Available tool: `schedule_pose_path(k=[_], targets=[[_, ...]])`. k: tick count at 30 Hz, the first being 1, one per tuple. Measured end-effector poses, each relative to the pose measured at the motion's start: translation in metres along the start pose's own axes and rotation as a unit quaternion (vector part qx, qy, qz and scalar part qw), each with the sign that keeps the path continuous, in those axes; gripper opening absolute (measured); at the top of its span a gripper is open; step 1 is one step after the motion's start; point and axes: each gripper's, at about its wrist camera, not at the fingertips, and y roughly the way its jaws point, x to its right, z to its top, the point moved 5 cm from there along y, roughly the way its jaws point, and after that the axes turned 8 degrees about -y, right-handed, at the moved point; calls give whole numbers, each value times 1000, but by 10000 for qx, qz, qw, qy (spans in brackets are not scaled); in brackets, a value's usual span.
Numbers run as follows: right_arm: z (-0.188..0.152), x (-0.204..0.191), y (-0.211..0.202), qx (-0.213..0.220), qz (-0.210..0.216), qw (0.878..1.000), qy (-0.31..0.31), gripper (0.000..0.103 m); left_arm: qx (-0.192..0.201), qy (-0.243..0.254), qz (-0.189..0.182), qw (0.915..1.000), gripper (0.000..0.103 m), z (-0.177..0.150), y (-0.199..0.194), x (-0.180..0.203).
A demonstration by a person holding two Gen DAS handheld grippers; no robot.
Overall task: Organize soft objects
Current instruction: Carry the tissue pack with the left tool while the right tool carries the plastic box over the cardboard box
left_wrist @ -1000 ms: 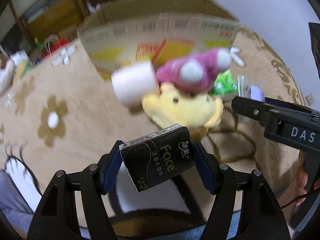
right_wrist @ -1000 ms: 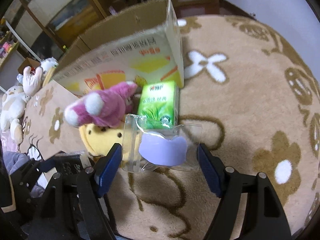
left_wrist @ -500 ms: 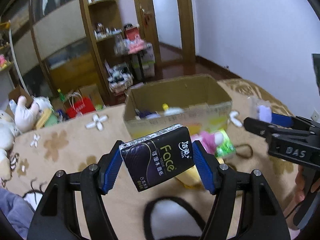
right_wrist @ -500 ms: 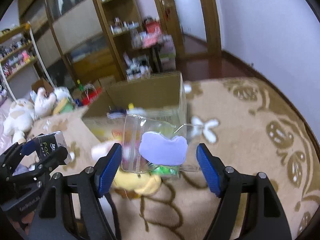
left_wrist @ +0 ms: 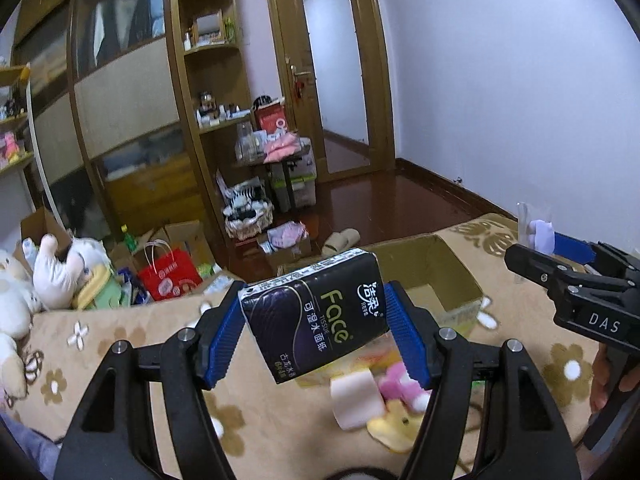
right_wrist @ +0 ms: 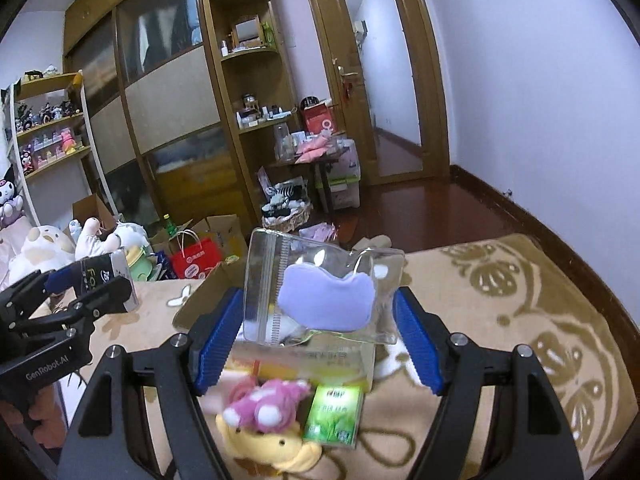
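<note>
Both hands loaded. My left gripper (left_wrist: pixel 314 334) is clamped on the black tissue pack (left_wrist: pixel 314 312), pads pressing its 2 short ends, long axis across the jaws and tilted, right end higher. My right gripper (right_wrist: pixel 318 336) is clamped on the clear zip pouch (right_wrist: pixel 320 292) with the lilac pad inside, held broadside between the blue pads.

Key relation: the cardboard box (left_wrist: pixel 432 268) lies ahead of and below both sets of jaws, open top facing up. In the left view it sits beyond and to the right of the pack; in the right view its near wall (right_wrist: pixel 208 292) shows just behind and under the pouch. I judge the right hand nearer the opening, so the pouch probably goes in first, forward and down.

Left on the rug in front of the box: pink plush (right_wrist: pixel 266 400), yellow plush (right_wrist: pixel 264 450), green tissue pack (right_wrist: pixel 334 416), white roll (left_wrist: pixel 356 398).

Against 1 second back: both cameras then looked steeply down at the plush pile, the box wall filling the top of view. Now both hands are higher and tipped up, the room and door visible, the box interior exposed. Grips unchanged on both items.
</note>
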Motion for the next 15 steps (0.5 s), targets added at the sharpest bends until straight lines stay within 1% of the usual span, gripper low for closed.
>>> schedule_pose_path(k=[3,7,12,15], targets=[[10,0,12,39,-16,9999,-102,80,32,35,49,10000,68,10,13,-2],[17,1,29,1,-10,9996,-266,80,-50,-59,39,10000,68,17,34,-7],[15,-3,51,-69,37,9991,-423,80,-158,-76,-25,9998,68,15,60,-9],[10,-5,65,-156,86,9988,-457,80,-261,-102,-64,9996,68,7,74,-9]])
